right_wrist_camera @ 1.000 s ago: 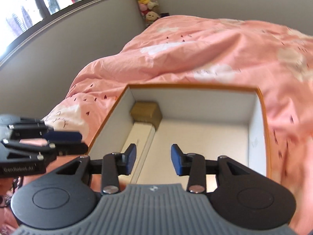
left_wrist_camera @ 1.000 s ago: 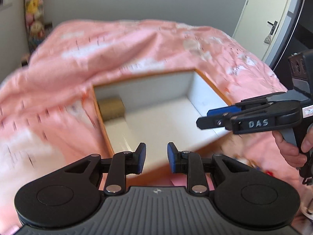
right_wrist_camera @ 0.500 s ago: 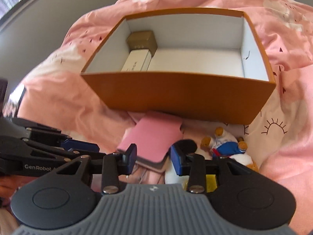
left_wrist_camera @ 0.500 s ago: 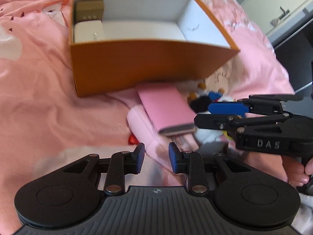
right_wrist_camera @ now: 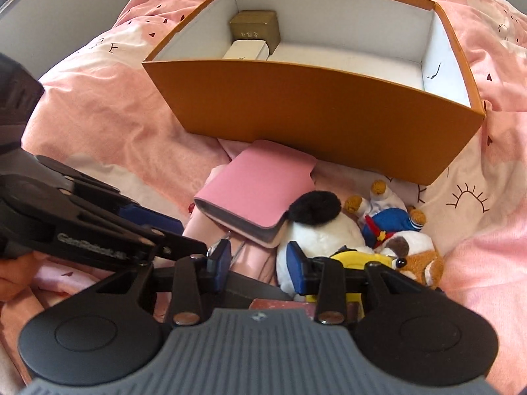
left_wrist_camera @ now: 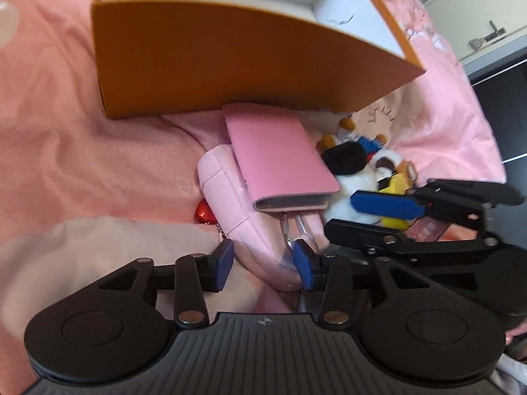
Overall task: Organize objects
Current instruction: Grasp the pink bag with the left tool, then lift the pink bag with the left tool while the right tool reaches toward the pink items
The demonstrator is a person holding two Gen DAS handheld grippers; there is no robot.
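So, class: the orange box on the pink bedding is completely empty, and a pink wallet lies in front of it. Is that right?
Not quite. The orange box holds a gold box and a white box, as the right wrist view shows. The pink wallet does lie in front of it.

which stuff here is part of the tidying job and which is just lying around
Job: orange box, gold box and white box inside it; pink wallet, pink pouch, plush toys.
Lying about: pink duvet, door.
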